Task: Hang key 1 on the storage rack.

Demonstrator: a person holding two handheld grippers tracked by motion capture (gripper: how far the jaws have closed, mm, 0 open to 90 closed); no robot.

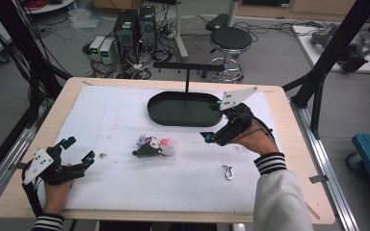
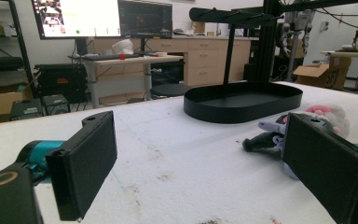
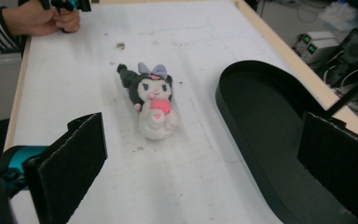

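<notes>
Centrally, unlabelled plush toy (image 1: 153, 146) lying on white mat, left gripper (image 1: 79, 149) and right gripper (image 1: 211, 136) jaws both spread, empty

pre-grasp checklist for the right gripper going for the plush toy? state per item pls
1. Right gripper jaws open: ok, spread wide with nothing between them.
2. Plush toy free to grasp: ok, it lies alone on the white mat, with nothing touching it.
3. Toy lined up with the right gripper: ok, it lies ahead between the jaws in the right gripper view.
4. Left gripper out of the way: ok, open and near the table's left edge.
5. Black tray ready to receive: ok, its floor looks bare.
6. Metal clip clear of the path: ok, it lies nearer the person.
</notes>
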